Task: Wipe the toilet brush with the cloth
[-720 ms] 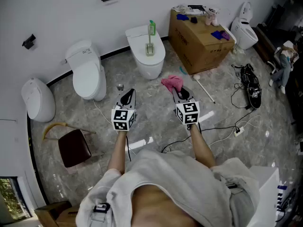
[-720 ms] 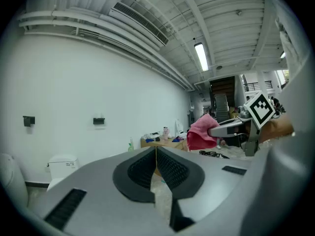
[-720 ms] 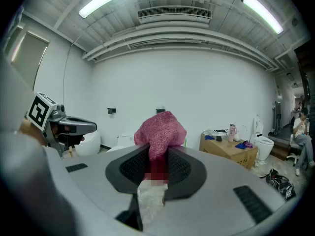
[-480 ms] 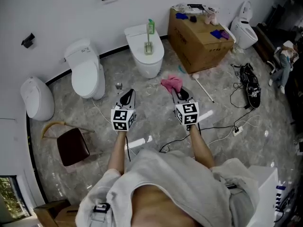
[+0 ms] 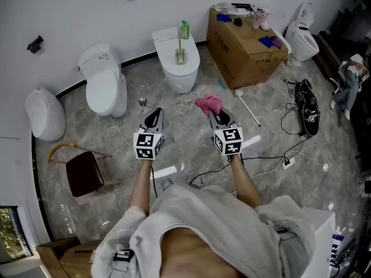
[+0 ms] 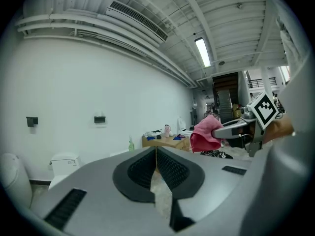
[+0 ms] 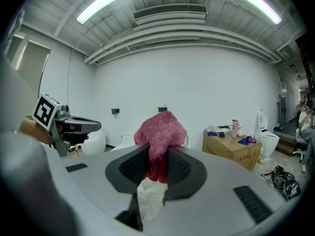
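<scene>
The toilet brush (image 5: 180, 55), seemingly upright on the toilet (image 5: 174, 80), stands at twelve o'clock, between the right gripper (image 5: 215, 111) clamping the cloth (image 5: 208, 102) and the closed, empty left gripper (image 5: 157, 113).

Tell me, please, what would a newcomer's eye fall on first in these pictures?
The bright pink cloth stands out most, clamped in the right gripper at the centre of the scene. Next come the white toilets at the back; the toilet straight ahead carries what looks like the toilet brush on its lid. The left gripper is shut and empty.

Right gripper (image 5: 217, 114) holds pink cloth (image 5: 208, 103) — left gripper (image 5: 156, 116) alongside.
</scene>
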Available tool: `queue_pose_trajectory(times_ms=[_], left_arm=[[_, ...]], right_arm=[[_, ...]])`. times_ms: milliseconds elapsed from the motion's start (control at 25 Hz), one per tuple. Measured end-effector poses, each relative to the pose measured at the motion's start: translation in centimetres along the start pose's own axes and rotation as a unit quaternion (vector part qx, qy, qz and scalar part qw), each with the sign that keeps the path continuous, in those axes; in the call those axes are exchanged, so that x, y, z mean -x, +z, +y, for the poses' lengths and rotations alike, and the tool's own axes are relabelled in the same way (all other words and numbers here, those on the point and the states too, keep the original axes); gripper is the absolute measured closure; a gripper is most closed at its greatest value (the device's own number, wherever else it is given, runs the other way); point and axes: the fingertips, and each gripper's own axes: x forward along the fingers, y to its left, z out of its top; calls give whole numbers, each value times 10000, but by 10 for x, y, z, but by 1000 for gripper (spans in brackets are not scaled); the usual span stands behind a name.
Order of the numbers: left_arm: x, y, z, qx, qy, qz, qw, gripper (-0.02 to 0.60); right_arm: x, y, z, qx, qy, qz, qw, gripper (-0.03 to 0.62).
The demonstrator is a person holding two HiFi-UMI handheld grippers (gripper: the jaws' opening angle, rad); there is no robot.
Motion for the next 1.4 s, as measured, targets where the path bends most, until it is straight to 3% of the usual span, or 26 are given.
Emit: queue_pose_trajectory(times_ms=[600, 1040, 1400], left_arm=[[-38, -12, -11, 103, 166, 112, 9997, 558], [-128, -9, 40, 213, -15, 31, 9998, 558], [-209, 20, 122, 184, -309, -69, 9993, 558]], right_arm=[[-26, -12, -37, 31, 133, 83, 9999, 507], [-111, 7, -70, 145, -70, 147, 9998, 507], [-212, 54, -83, 231, -312, 120, 9992, 507]])
